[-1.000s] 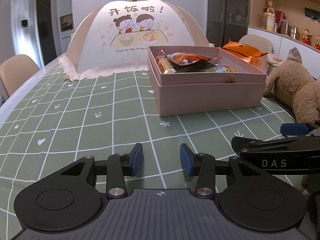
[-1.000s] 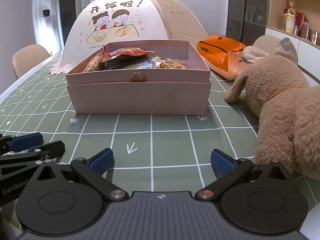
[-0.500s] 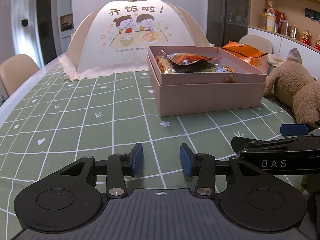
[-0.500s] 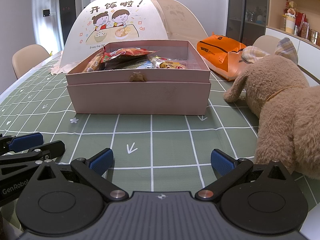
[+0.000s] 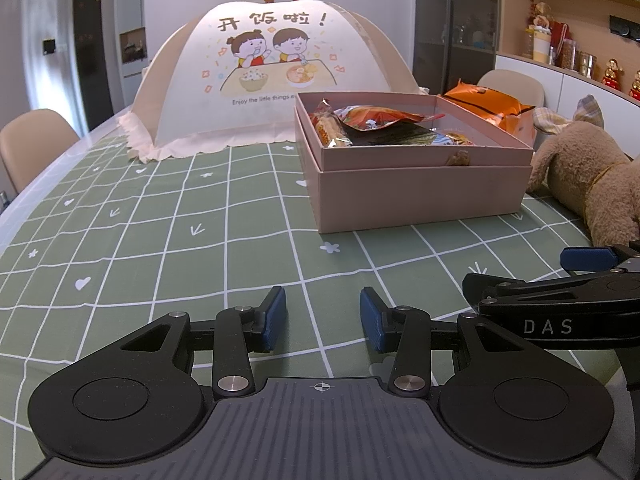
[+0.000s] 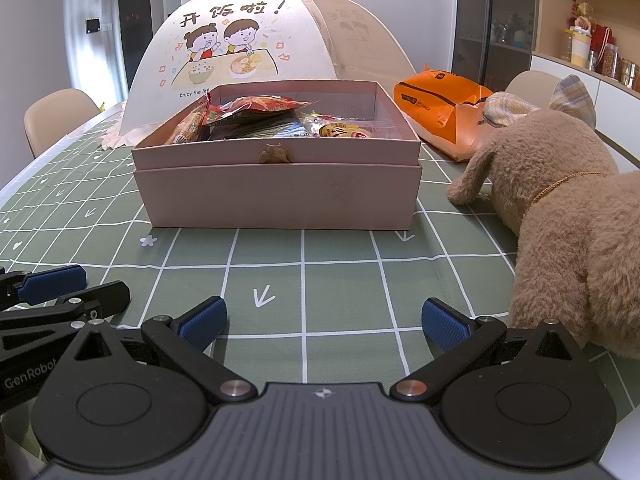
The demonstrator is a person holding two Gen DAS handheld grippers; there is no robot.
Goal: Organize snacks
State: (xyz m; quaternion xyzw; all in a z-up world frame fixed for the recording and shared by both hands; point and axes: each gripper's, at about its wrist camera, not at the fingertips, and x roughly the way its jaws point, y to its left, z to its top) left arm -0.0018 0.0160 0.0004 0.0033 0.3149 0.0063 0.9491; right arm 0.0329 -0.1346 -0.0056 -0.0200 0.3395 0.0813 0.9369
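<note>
While both point slightly downward over the gridded green tablecloth [image 6: 344, 280], the left gripper [image 5: 323, 320] and right gripper [image 6: 323, 320] stand apart, empty; beyond, crinkly snack packets [image 6: 256, 110] fill the matte pink cardboard box [image 6: 276, 196], beside a fuzzy plush dog [image 6: 576, 216].

Nothing differs between the earlier pictures and now. In both wrist views the left tool [image 5: 323, 320] and the right tool [image 6: 323, 320] sit in the same spots above the table [image 5: 160, 240], with the same gaps between their pads. The pink box [image 6: 276, 184] at 12 o'clock and the snacks [image 6: 256, 116] inside it show no shift.
</note>
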